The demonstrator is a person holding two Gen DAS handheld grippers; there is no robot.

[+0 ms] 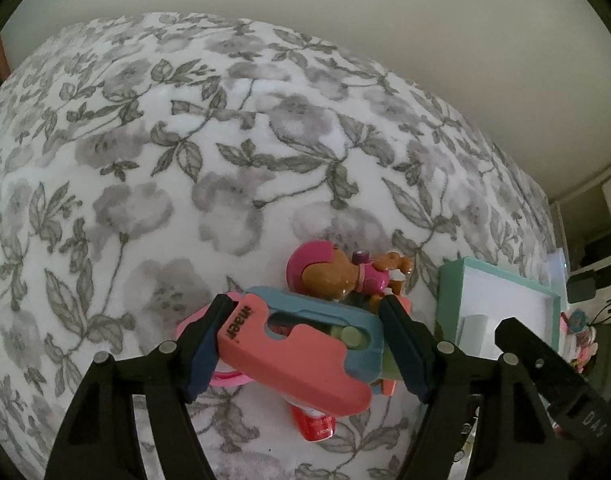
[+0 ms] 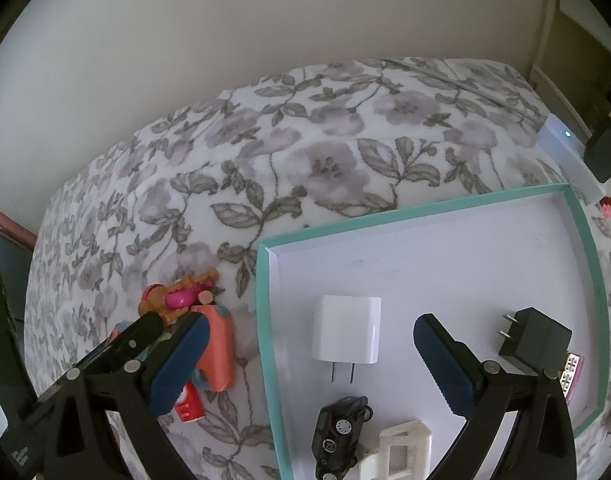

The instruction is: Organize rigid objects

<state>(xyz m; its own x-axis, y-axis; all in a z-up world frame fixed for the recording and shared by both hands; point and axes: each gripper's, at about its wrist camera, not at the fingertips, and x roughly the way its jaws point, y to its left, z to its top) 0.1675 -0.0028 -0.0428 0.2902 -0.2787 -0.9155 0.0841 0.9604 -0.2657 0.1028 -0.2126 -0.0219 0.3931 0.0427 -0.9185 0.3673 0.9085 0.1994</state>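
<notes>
Left gripper: your jaws bracket the pink and blue toy on the flowered blanket; both pads sit at its ends, seemingly touching; a firm clamp is not yet certain; this is the pick-up step.
Dog figure: it lies just behind the toy, touching or nearly so; a red can pokes out beneath.
Next move: I judge you should finish squeezing, lift clear of the figure, then carry right to the box.
Box: it already holds a white charger, a black charger, a toy car.
Right gripper: your jaws stand wide apart, holding nothing, hanging over the box's near left edge.
</notes>
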